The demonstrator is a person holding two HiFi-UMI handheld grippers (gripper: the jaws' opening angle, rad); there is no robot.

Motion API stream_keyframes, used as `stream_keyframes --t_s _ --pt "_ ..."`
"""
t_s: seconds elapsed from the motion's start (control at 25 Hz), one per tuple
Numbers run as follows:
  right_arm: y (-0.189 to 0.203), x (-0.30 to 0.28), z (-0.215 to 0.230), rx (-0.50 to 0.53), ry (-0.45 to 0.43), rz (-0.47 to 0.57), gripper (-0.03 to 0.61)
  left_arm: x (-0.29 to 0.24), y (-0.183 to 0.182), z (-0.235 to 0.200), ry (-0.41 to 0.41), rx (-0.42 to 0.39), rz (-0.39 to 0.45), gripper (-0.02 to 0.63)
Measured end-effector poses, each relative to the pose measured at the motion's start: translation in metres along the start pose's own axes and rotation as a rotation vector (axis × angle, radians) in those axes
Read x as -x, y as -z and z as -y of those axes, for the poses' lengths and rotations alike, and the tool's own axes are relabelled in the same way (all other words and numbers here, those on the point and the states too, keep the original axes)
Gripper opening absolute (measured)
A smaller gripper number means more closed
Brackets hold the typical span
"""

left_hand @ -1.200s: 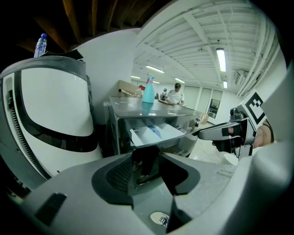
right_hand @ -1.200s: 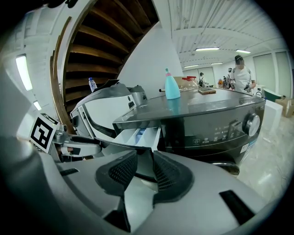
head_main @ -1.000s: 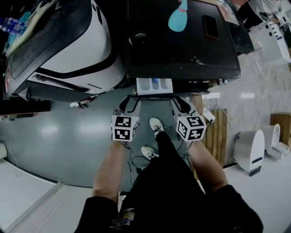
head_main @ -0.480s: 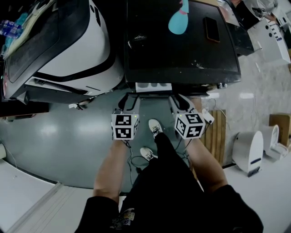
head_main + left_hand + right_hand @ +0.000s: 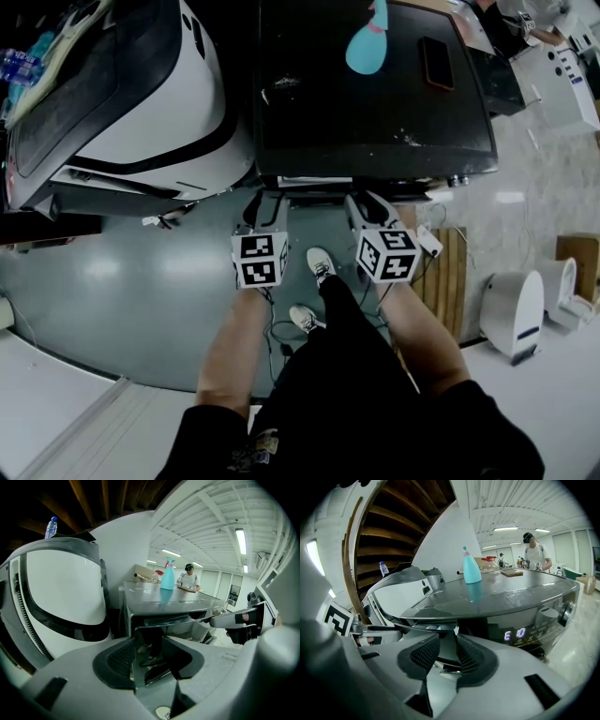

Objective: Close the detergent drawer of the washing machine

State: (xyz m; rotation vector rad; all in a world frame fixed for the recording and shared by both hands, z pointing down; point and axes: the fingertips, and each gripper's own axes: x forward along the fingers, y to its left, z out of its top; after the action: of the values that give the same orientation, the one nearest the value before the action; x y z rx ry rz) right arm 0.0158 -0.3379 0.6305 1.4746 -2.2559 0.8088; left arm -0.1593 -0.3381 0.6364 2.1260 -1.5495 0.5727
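The washing machine (image 5: 375, 103) has a dark glossy top. Only a thin pale strip of its detergent drawer (image 5: 314, 181) shows at the front edge, almost flush with the machine. My left gripper (image 5: 265, 204) is at the drawer's left end and my right gripper (image 5: 368, 202) at its right end, both pointing at the machine's front. In the left gripper view the jaws (image 5: 149, 656) stand apart, with the drawer's dark front panel (image 5: 149, 637) showing in the gap. In the right gripper view the jaws (image 5: 447, 653) stand apart before the panel (image 5: 446, 645). I see neither gripper's pads pressing on anything.
A blue bottle (image 5: 366, 42) and a phone (image 5: 436, 56) lie on the machine's top. A big white machine (image 5: 131, 103) stands close on the left. A wooden pallet (image 5: 450, 272) and a white appliance (image 5: 514, 309) are on the right. The person's shoes (image 5: 322, 262) stand between the grippers.
The drawer has slid into the machine, from clearly sticking out to a thin strip. Both grippers have moved forward with it toward the machine's front.
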Motion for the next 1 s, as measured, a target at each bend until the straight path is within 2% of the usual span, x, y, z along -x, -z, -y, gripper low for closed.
stream_keyframes --t_s 0.52,0.68,1.0 --pt "-0.008 -0.015 0.006 -0.171 0.052 -0.021 0.120 -0.012 -0.010 -0.008 -0.093 0.084 0.002 0.172" --pt "-0.007 -0.015 0.006 -0.215 0.059 -0.025 0.120 -0.015 -0.008 0.000 -0.075 0.084 -0.005 0.153" --pt "-0.006 -0.013 0.009 -0.205 0.063 -0.027 0.102 -0.004 -0.001 0.003 -0.047 0.084 -0.005 0.116"
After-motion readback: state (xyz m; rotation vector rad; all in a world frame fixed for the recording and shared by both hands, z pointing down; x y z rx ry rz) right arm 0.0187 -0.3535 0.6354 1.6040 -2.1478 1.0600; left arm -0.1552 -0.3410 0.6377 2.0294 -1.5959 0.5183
